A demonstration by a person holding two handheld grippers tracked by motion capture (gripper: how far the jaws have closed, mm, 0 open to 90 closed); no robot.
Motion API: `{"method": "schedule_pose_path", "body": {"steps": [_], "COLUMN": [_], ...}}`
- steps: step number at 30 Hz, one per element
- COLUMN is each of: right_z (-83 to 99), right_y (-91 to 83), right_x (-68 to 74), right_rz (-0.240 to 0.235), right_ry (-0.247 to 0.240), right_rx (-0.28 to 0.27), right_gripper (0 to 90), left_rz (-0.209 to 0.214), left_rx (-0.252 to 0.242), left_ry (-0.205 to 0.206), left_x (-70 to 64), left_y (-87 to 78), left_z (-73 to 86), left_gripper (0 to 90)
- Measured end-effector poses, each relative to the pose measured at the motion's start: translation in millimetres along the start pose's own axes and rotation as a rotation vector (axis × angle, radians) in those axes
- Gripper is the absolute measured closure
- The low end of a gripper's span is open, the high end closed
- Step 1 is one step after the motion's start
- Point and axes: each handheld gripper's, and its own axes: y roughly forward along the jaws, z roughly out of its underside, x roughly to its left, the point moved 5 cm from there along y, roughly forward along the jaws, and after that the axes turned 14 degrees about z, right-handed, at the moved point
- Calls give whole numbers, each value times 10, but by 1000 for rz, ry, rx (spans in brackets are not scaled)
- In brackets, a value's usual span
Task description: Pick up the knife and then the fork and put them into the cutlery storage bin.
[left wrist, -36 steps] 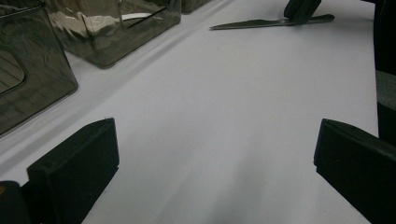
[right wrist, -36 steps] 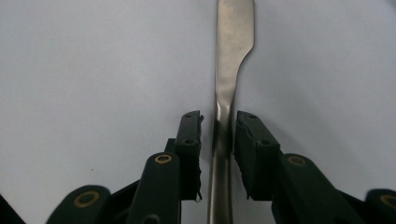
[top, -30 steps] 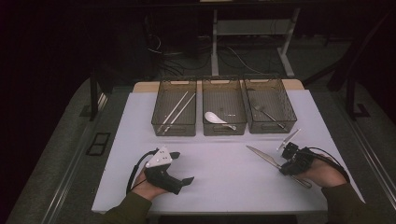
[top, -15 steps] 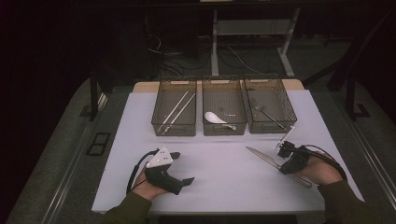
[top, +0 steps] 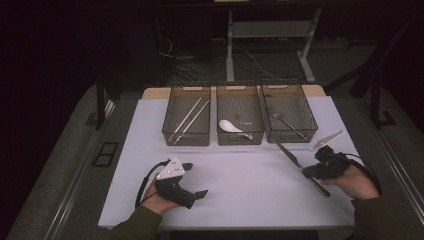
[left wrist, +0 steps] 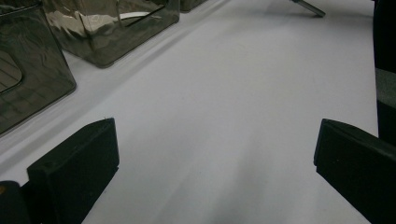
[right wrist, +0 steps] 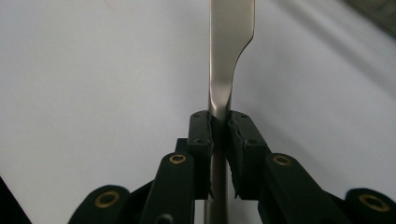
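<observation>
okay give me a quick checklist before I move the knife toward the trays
1. Grip on the knife: ok; the right hand-held gripper has its jaws shut on the neck between blade and handle.
2. Knife clear of the white mat: cannot tell; the high view does not show a gap.
3. Path to the right tray: ok; bare mat lies between the blade tip and the tray's front wall.
4. Room in the right tray: ok; it holds a fork with floor free beside it.
5. Left hand-held gripper: ok; open, resting at the near left, away from the knife.
6. Loose piece right of the trays: ok; off the path.
</observation>
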Motion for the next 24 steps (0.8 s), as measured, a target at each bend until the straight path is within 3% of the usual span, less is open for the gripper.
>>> {"method": "schedule_pose_path", "body": {"steps": [7, 18, 24], "right_z": [-56, -90, -112], "right_y": [-134, -235, -274], "right_x": [-102, -241, -318], "right_rz": [-26, -16, -24], "right_ry": [89, 212, 248], "right_rx": [-145, -255, -299], "right_gripper": [800, 801, 801], "left_rz": [0, 0, 0], "left_rx": [1, 5, 6], "left_ry": [0, 0, -2], "left_x": [1, 6, 8], "left_y": [2, 3, 4], "left_z": [3, 6, 8], "left_gripper": [0, 0, 0]}}
